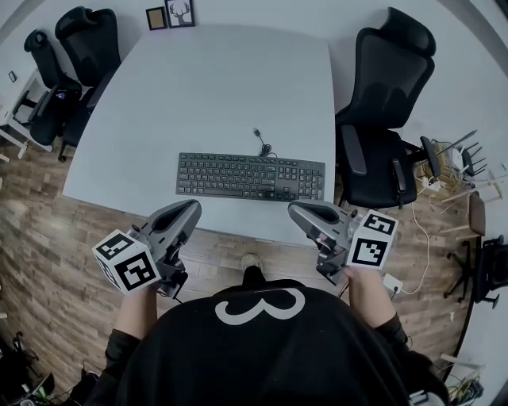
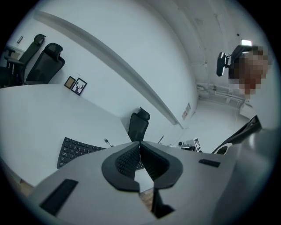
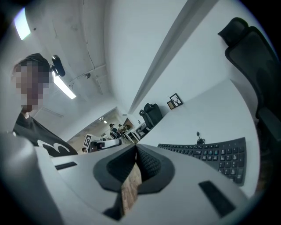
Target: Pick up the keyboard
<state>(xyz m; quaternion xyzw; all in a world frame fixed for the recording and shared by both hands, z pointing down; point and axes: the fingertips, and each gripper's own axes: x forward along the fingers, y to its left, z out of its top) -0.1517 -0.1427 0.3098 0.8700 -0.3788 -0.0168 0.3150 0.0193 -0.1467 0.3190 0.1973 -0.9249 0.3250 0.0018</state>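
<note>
A black keyboard (image 1: 251, 177) lies flat near the front edge of the pale grey table (image 1: 214, 87), its cable coiled just behind it. My left gripper (image 1: 191, 208) hovers at the table's front edge, below the keyboard's left end, jaws shut and empty. My right gripper (image 1: 296, 210) hovers below the keyboard's right end, also shut with nothing in it. In the left gripper view the keyboard (image 2: 77, 150) shows left of the shut left gripper (image 2: 140, 145). In the right gripper view the keyboard (image 3: 210, 154) lies right of the shut right gripper (image 3: 135, 147).
A black office chair (image 1: 381, 119) stands at the table's right side, and two more chairs (image 1: 67, 63) at the far left. Two framed pictures (image 1: 171, 14) lean against the far wall. Wood floor lies under me, with cables and clutter (image 1: 448, 166) at the right.
</note>
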